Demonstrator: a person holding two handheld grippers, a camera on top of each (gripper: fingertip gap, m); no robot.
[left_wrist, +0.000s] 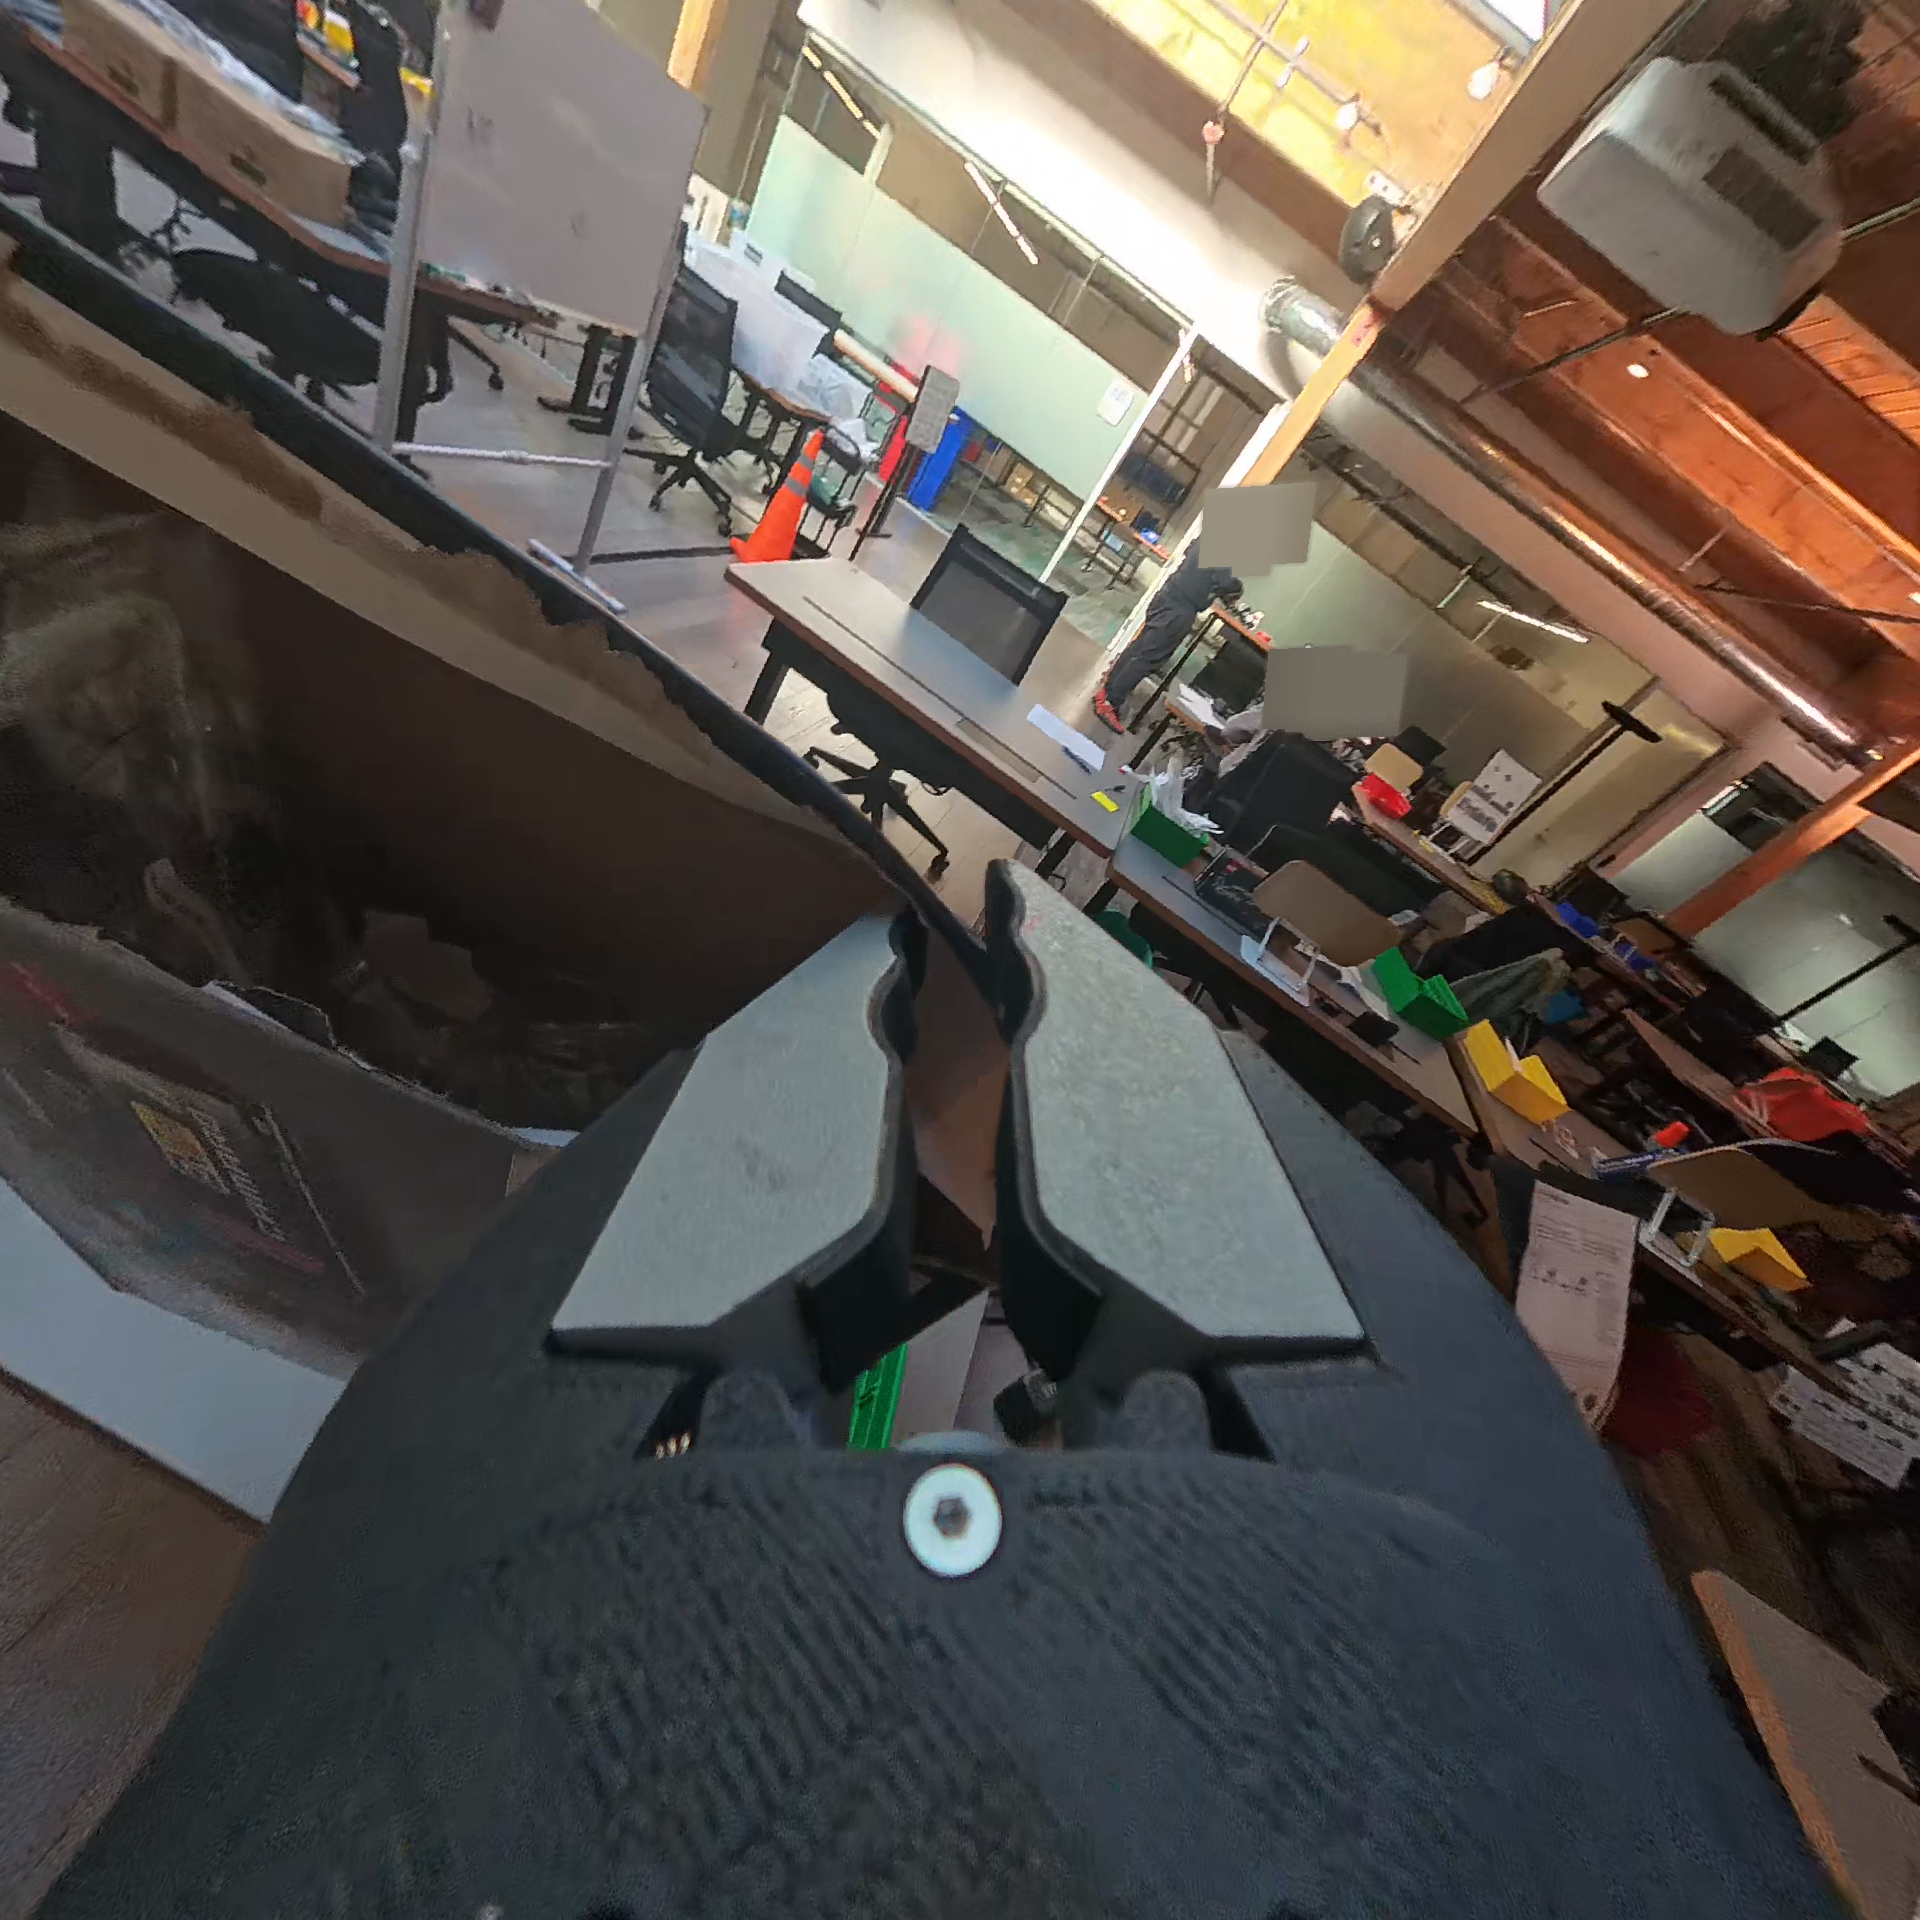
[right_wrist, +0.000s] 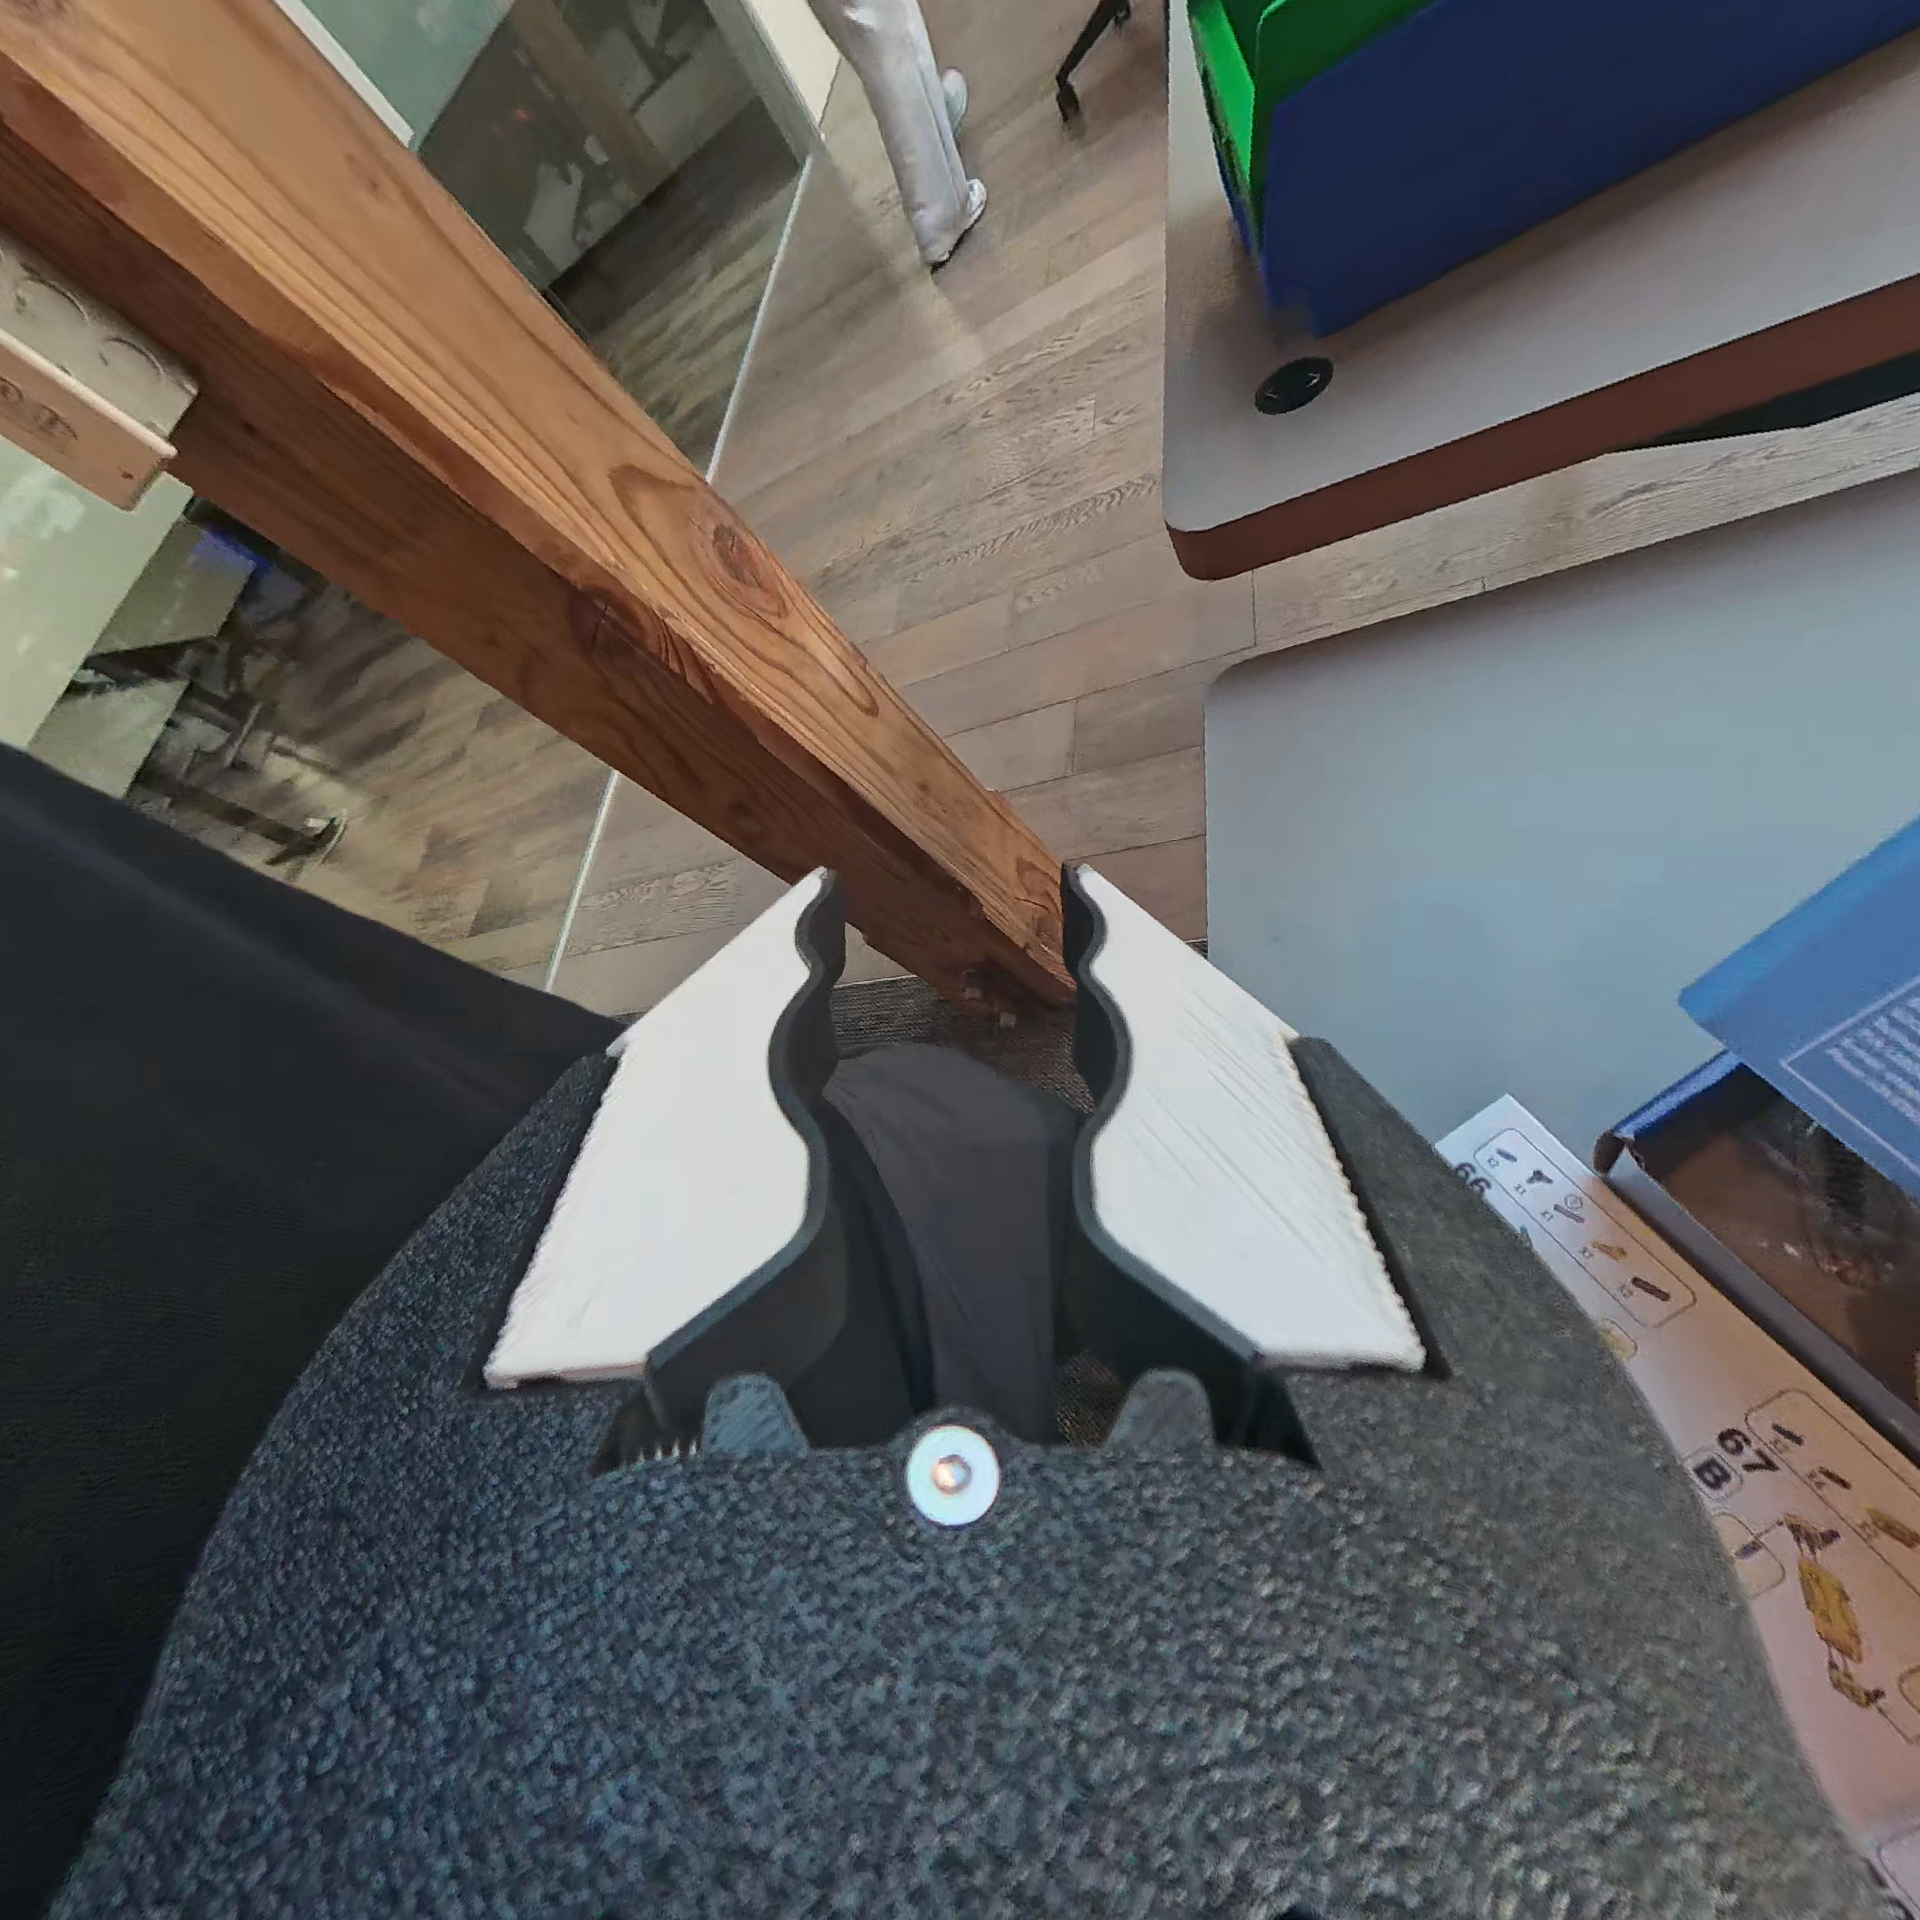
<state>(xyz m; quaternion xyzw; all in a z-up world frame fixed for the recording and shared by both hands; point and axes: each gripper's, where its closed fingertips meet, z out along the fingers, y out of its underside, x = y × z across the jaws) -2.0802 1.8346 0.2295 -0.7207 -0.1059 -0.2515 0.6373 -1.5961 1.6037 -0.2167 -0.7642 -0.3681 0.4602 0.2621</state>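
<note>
Your left gripper (left_wrist: 951, 940): nearly clenched on the cardboard box (left_wrist: 582, 790) rim's black-edged corner. Your right gripper (right_wrist: 951, 935): released, empty, near the wooden beam (right_wrist: 499, 457).

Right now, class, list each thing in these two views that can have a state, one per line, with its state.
left gripper: nearly shut, fingers either side of the cardboard box's corner edge.
cardboard box: open at the top, rim torn.
right gripper: open, nothing between the fingers.
blue box: lid raised, open.
instruction sheet: lying flat beside the blue box.
orange cone: upright on the floor.
</note>
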